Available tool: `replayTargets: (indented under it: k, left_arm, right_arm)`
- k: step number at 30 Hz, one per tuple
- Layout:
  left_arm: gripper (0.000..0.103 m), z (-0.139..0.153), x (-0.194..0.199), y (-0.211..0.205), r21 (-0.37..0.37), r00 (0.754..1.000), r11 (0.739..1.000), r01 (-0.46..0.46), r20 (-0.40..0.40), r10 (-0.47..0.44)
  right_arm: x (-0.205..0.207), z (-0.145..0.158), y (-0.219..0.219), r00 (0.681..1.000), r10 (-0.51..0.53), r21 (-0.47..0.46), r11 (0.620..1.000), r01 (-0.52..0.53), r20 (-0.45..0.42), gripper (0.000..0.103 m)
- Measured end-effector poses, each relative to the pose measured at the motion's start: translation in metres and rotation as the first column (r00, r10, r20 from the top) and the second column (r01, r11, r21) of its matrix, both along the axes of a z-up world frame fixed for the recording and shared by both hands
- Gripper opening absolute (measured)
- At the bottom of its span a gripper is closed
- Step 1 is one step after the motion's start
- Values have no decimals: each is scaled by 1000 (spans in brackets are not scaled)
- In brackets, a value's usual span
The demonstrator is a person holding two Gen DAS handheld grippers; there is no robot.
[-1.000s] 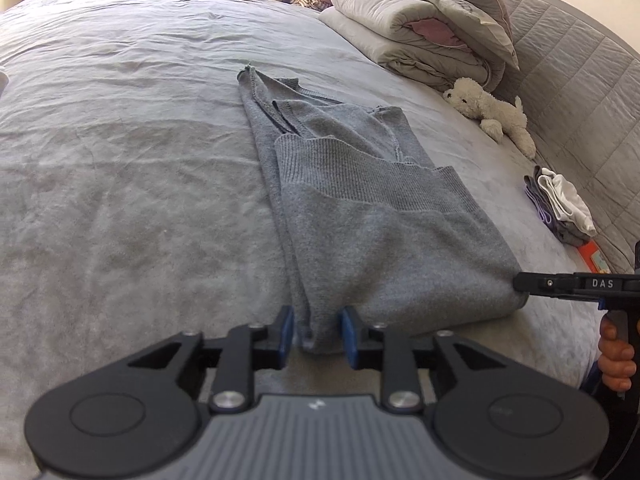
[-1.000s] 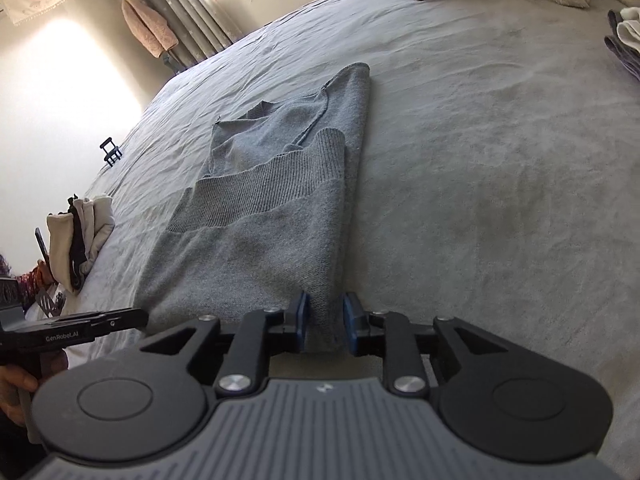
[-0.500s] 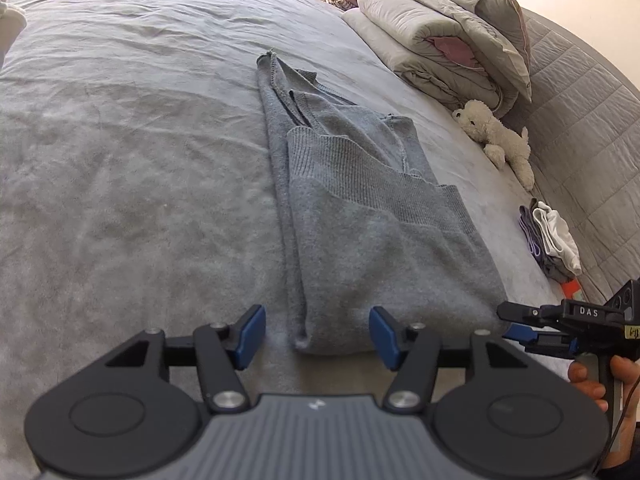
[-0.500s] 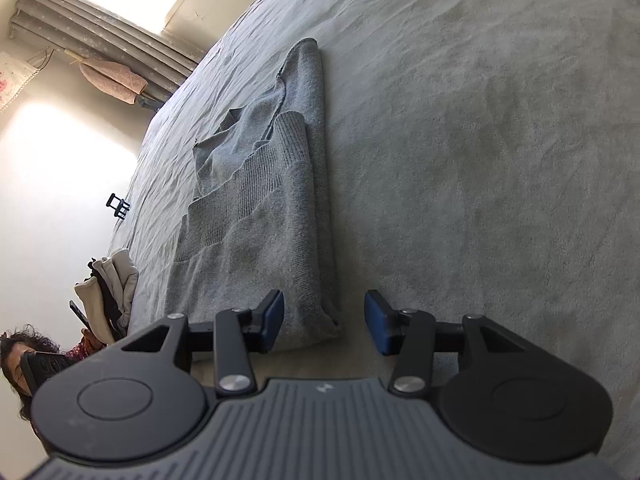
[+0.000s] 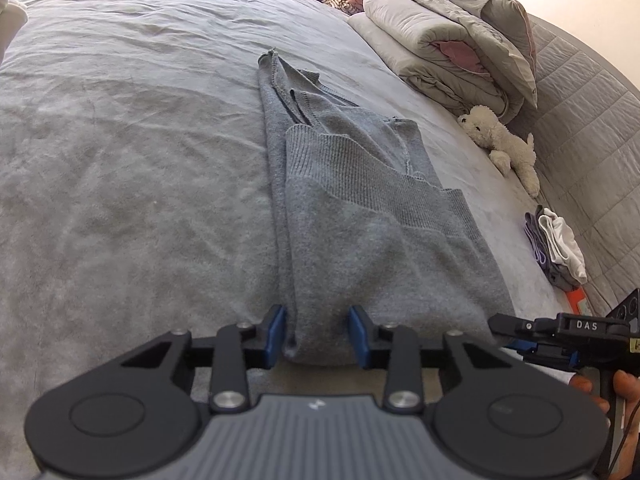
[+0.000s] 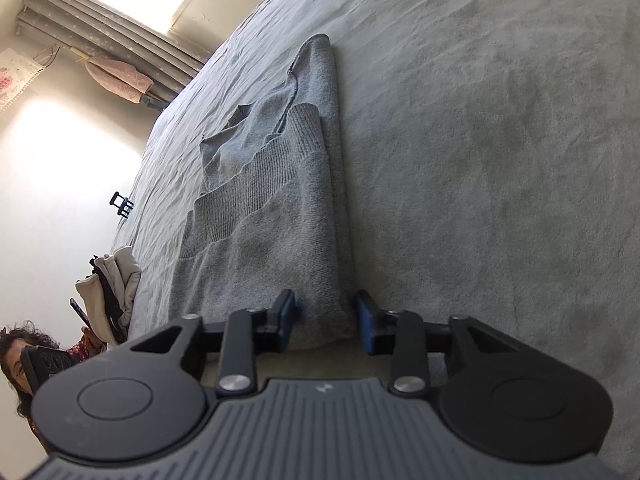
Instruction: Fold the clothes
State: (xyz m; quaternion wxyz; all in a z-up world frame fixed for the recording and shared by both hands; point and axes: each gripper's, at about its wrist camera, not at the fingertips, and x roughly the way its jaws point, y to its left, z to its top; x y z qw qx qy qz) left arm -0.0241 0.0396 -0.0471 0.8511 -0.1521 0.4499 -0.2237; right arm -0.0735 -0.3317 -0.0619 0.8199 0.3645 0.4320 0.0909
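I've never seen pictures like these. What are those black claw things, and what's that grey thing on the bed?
A person holds two grabbing tools, one in each hand. Each tool carries a little camera looking out along its jaws, so each picture is that tool's own view. The grey thing is a knitted sweater, folded into a long strip on the bed. The left gripper is at one near corner, the right gripper at the other. Both jaws are closing with the sweater's edge between them, not pinched yet. Further off lie a toy dog, a rolled quilt and a small clothes pile.
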Motion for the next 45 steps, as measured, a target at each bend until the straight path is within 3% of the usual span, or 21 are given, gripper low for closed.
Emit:
replayTargets:
  k: [1,3,6,11,14,20,22,25,27,28,30,33,36,39,42,45]
  left_arm:
    - [32,0,0,-3,16,1000,1000,6,13,-7]
    - [18,0,-1,-9,48,999,999,20,35,-22]
    - [10,6,-2,-9,59,998,997,40,50,-43]
    - [9,17,-8,1,18,997,999,51,50,-52]
    - [8,15,-13,8,-6,999,999,35,2,-35]
    - [8,24,-65,14,-21,998,998,65,0,-65]
    - [8,23,-82,16,-2,998,998,62,12,-62]
    - [10,15,-87,11,69,998,996,61,28,-64]
    - [22,14,-82,8,107,997,992,63,37,-67]
    - [25,17,-83,9,123,996,991,55,64,-63]
    - [41,23,-88,13,166,990,986,27,134,-49]
    - [45,36,-97,12,243,966,970,-8,252,-55]
    - [45,45,-104,1,272,936,962,27,331,-120]
    - [44,50,-107,-19,274,908,957,90,372,-192]
    - [42,42,-101,-47,319,894,940,118,379,-240]
    - [40,22,-100,-65,386,890,912,137,356,-285]
  right_arm:
    - [1,-1,2,1000,-5,-12,1000,5,-3,21]
    - [1,1,4,1000,-5,-34,999,5,8,18]
    - [0,3,4,1000,-12,-42,999,13,23,16]
    - [-8,11,4,998,-19,-51,998,22,64,13]
    - [-23,14,5,995,-45,-27,999,48,91,12]
    - [-76,12,-1,987,-102,57,994,95,125,12]
    - [-93,10,3,986,-100,28,995,97,131,12]
    - [-94,5,14,992,-71,-61,995,78,107,15]
    - [-85,8,23,993,-37,-132,990,53,114,21]
    - [-83,11,25,991,-23,-142,989,41,130,21]
    - [-84,11,21,989,-30,-130,990,49,147,28]
    - [-91,11,13,981,-114,-135,981,136,160,32]
    - [-100,27,22,957,-101,-241,956,169,272,32]
    - [-96,35,59,931,50,-392,914,103,362,32]
    - [-85,32,99,904,195,-498,867,23,381,32]
    - [-70,12,129,903,304,-637,770,-45,303,32]
